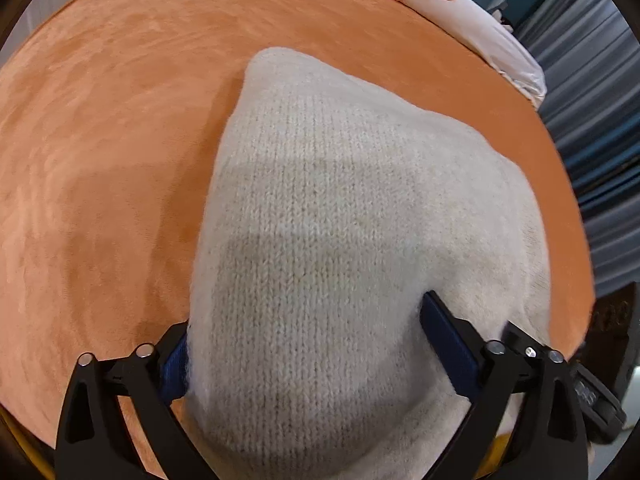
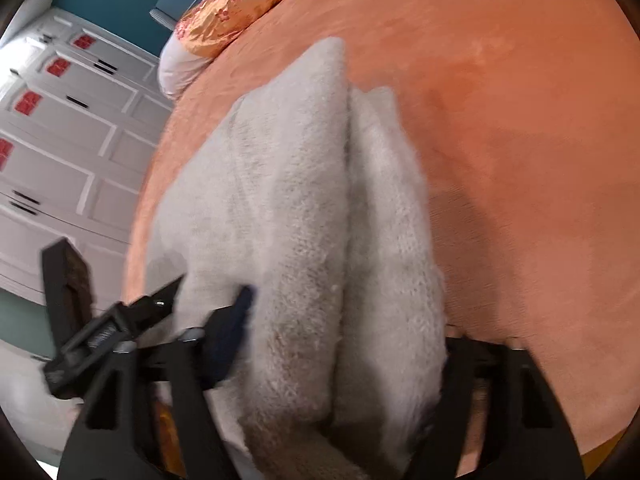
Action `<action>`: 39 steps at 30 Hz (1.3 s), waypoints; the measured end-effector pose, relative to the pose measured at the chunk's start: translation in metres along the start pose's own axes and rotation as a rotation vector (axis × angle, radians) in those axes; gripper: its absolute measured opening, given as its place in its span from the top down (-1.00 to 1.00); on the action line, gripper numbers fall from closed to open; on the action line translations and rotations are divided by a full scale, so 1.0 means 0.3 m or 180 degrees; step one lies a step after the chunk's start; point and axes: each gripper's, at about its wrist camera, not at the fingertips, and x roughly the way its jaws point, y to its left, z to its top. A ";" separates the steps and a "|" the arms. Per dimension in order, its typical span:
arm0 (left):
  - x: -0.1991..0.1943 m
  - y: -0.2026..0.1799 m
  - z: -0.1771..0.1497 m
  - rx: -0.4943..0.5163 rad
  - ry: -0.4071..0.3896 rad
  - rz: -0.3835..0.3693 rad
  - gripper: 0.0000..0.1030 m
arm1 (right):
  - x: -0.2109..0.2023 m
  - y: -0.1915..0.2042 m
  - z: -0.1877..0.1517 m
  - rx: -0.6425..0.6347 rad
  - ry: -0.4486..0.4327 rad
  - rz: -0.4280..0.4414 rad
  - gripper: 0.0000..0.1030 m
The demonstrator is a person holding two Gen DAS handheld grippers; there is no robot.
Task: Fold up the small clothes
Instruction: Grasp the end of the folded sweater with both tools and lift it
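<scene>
Presently, item: cream knitted garment (image 1: 340,220), folded into layers, lying on the orange bed cover (image 1: 100,140), near the edge by the curtain.
Left gripper (image 1: 304,344): spread wide across the near end of the knit, blue pads against both sides; grasping it, as far as can be judged.
Right gripper (image 2: 344,344): straddling the doubled fold; whether clenched cannot be told, one finger being hidden.
Surroundings: floral pillow (image 2: 240,4), white wardrobe (image 2: 72,128).
Risk: fluffy layers may slide apart if one side lets go first, undoing the fold.
Risk: uneven pull could skew the edges.
</scene>
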 end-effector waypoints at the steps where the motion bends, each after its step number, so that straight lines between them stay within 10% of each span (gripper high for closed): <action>1: -0.012 0.003 -0.001 0.0007 0.0012 -0.0055 -0.60 | -0.011 0.003 0.000 -0.0003 -0.0011 0.0009 0.21; 6: -0.143 0.015 -0.047 0.0225 0.0109 -0.0440 0.02 | -0.147 0.036 -0.056 -0.0036 -0.0088 0.0130 0.39; 12: -0.155 0.039 -0.237 0.0342 0.0482 -0.0617 0.00 | -0.218 0.003 -0.237 -0.0022 0.0174 -0.0182 0.37; 17: -0.092 0.083 -0.243 0.0127 0.0549 -0.0654 -0.49 | -0.167 -0.046 -0.269 0.0232 0.0148 -0.0227 0.00; 21: -0.073 0.085 -0.212 -0.0013 0.0571 -0.0812 -0.29 | -0.140 -0.010 -0.251 0.0173 0.0141 -0.0312 0.18; 24: -0.178 0.046 -0.212 0.0293 0.0327 -0.0757 0.01 | -0.224 0.081 -0.250 -0.0114 -0.0068 -0.0310 0.39; 31: -0.526 0.037 -0.146 0.0572 -0.0298 -0.1115 0.05 | -0.498 0.404 -0.242 -0.0730 -0.0764 0.0060 0.44; 39: -1.063 0.036 -0.049 0.1096 -0.1588 -0.1255 0.05 | -0.752 0.763 -0.210 -0.1437 -0.1717 0.0669 0.44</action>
